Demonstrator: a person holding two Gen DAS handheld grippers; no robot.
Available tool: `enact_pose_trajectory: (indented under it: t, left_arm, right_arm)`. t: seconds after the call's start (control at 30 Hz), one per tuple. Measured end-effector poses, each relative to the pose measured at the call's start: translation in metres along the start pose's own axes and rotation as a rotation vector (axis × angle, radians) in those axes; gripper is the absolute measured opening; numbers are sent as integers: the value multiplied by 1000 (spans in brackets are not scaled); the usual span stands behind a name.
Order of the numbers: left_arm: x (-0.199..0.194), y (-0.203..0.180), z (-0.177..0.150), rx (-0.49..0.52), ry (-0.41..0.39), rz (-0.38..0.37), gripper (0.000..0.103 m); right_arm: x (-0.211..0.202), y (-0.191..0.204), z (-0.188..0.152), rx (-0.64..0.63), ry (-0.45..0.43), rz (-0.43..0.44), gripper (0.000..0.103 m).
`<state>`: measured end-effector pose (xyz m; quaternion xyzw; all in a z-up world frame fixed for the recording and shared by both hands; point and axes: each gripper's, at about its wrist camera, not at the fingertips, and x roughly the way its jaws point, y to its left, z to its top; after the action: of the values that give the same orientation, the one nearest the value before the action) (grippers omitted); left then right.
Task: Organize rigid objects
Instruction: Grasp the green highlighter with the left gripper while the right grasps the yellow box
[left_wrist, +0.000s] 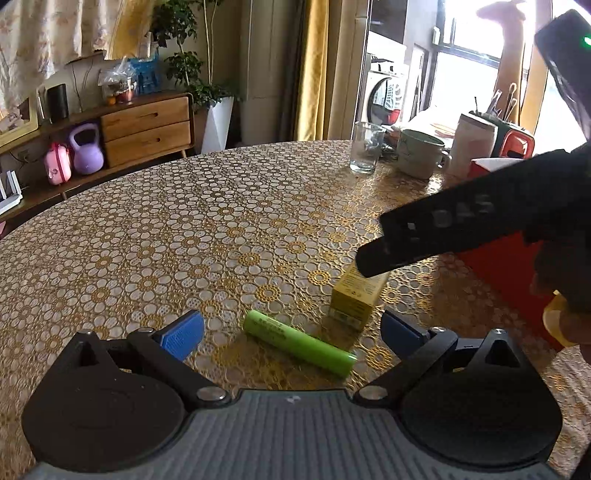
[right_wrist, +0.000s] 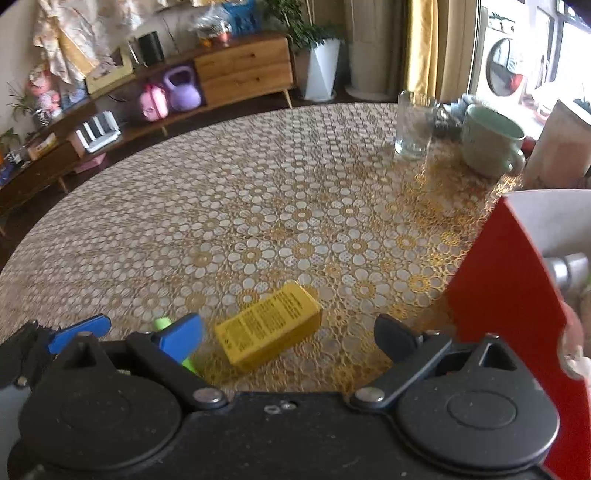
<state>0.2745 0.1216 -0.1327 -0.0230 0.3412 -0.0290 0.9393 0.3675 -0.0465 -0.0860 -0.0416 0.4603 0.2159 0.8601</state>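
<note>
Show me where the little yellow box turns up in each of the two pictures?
Left wrist view: yellow box lower right of centre, behind the green battery, partly under the other hand-held gripper.
Right wrist view: yellow box bottom centre, lying on the table.
Shared landmark: the glass.

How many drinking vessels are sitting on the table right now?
2. A clear glass stands at the table's far right side, and a pale green mug sits just to its right. More may be hidden behind the red box.
</note>
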Motion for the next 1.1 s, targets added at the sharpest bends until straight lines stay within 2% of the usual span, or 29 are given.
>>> enact_pose_trajectory:
  t: [0.3, 0.9, 1.0, 1.1]
  left_arm:
    - [24, 6, -4, 18, 2, -30, 102]
    - [49, -4, -9, 108, 14, -34, 101]
    - [47, -5, -10, 119, 9, -36, 95]
    - [44, -8, -11, 125, 4, -39, 85]
  right_arm:
    - [34, 14, 10, 16, 51, -45, 92]
    - [46, 23, 2, -22, 71, -58, 71]
    - [44, 20, 0, -24, 69, -49, 71]
    - [41, 17, -4, -30, 65, -42, 71]
